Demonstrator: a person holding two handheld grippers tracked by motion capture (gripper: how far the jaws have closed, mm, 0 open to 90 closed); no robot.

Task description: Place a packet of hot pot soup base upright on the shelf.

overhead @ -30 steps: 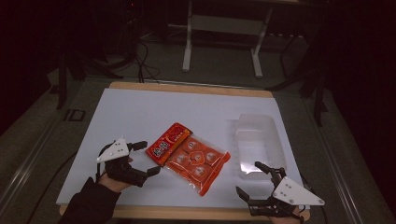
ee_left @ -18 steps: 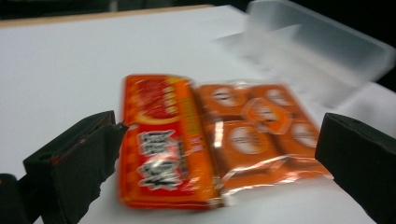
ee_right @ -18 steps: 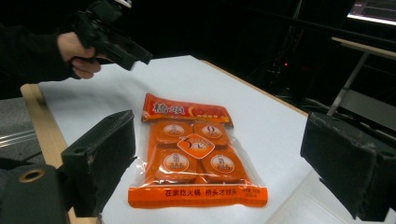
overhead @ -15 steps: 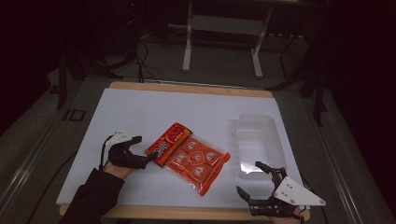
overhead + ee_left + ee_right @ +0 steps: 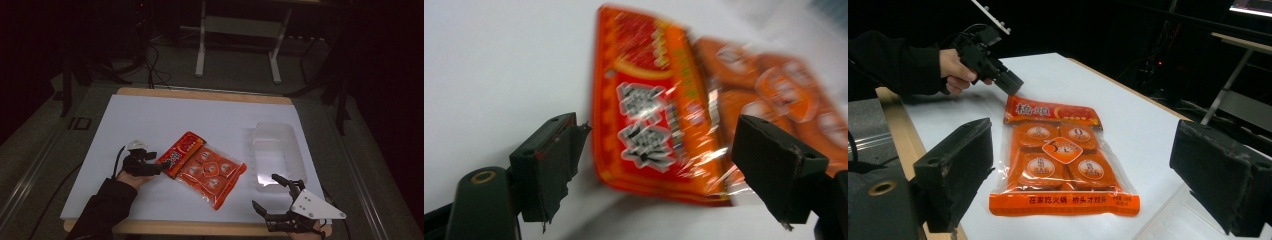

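The orange snack bag (image 5: 206, 170) lies flat on the white desk (image 5: 150, 125), roughly at the centre of the near half, its red header end pointing toward ten o'clock and its sealed bottom edge toward four o'clock. A clear plastic tub (image 5: 276, 152) stands empty at about three o'clock from the bag, a little apart from it.

The left tool (image 5: 156, 165) has come right up to the header corner at the bag's nine o'clock side. In the left tool's own view the header (image 5: 649, 120) sits between the two black jaws, which have just been closing in on it but do not yet press on the film; a gap shows on both sides, so nothing is gripped so far. The picture there is blurred, so whether either pad brushes the edge I cannot tell.

The right tool (image 5: 275, 197) waits at the desk's near edge, at about five o'clock from the bag, jaws spread wide and holding nothing.

My reading: the reach is done and the pinch is under way. Gripping the bag, lifting it and, likely, carrying it to the tub are all left to do.
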